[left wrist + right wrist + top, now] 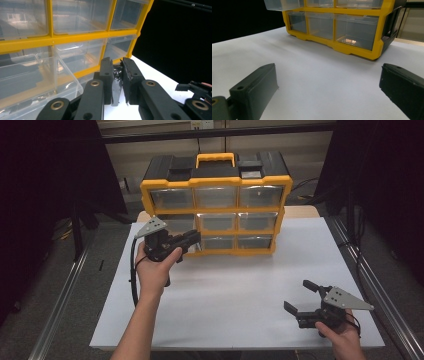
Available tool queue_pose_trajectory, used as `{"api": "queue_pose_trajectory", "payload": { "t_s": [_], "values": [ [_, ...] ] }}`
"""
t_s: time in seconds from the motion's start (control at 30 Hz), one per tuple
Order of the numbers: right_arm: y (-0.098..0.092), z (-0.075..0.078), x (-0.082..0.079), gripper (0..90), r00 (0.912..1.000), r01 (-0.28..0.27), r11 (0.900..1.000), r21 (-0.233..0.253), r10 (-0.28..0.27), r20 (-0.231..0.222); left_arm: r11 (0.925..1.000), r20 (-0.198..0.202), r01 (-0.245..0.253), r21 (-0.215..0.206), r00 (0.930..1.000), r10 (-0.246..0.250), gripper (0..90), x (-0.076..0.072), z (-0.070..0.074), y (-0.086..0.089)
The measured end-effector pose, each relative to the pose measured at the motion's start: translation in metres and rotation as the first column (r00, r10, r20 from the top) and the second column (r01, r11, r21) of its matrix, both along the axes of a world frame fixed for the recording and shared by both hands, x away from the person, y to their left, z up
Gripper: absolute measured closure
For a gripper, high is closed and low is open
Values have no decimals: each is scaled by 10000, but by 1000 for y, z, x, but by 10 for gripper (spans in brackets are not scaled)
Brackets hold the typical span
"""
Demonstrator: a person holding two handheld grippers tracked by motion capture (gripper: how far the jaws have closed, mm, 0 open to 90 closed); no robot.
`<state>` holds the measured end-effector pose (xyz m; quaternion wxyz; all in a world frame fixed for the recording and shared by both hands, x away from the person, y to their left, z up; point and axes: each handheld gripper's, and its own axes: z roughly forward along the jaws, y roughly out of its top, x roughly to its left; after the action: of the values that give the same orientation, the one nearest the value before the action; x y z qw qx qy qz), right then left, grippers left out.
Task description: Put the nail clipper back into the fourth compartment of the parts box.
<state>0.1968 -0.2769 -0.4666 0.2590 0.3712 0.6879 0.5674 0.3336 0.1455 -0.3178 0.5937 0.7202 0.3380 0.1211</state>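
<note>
**Small dark piece held beside an open drawer**

At centre left of the high view, the left gripper [192,239] hangs at the yellow drawer cabinet [216,182], jaws pinched narrow on a small dark metal object [116,86], too small to identify. A clear drawer [37,80] stands pulled out at the left of the left gripper view. If the piece belongs there, I'd say swing it over the drawer's front lip before letting go. The right gripper [299,296] rests at lower right, jaws spread wide, nothing between them. The white table [240,285] lies bare between the hands; the cabinet front hems in the left one.
</note>
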Motion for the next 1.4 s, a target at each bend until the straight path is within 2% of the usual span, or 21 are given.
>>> {"api": "queue_pose_trajectory", "payload": {
  "t_s": [0.3, 0.37, 0.5, 0.77, 0.8, 0.9, 1.0, 1.4],
  "values": [
    [0, 0, 0, 10, 10000, -4, 10000, 14, 4, 0, 9997, 132, -244, 45, 9996, 243, 796, 2, 9, 2],
    [0, 0, 0, 10, 10000, -7, 10000, 10, 7, 4, 9997, 164, -221, -79, 9996, 223, 796, 2, 10, 3],
    [0, 0, 0, 11, 10000, -40, 10000, 3, 40, -7, 9996, 194, -269, -1, 9995, 269, 796, 3, 13, 4],
    [0, 0, 0, 11, 10000, -34, 10000, 3, 34, -8, 9988, 276, -473, -155, 9985, 478, 796, 6, 17, 10],
    [0, 0, 0, 11, 10000, -13, 10000, 3, 13, -1, 9981, 282, -617, -7, 9977, 617, 796, 5, 18, 11],
    [0, 0, 0, 11, 10000, -33, 10000, 7, 33, -21, 9978, 331, -662, -68, 9972, 664, 796, 6, 20, 13],
    [0, 0, 0, 11, 10000, -40, 10000, 4, 40, -16, 9969, 397, -784, 40, 9962, 782, 796, 6, 23, 15],
    [0, 0, 0, 11, 10000, -2, 10000, 15, 2, -4, 9936, 521, -1126, -127, 9922, 1131, 796, 11, 25, 23]
  ]
}}
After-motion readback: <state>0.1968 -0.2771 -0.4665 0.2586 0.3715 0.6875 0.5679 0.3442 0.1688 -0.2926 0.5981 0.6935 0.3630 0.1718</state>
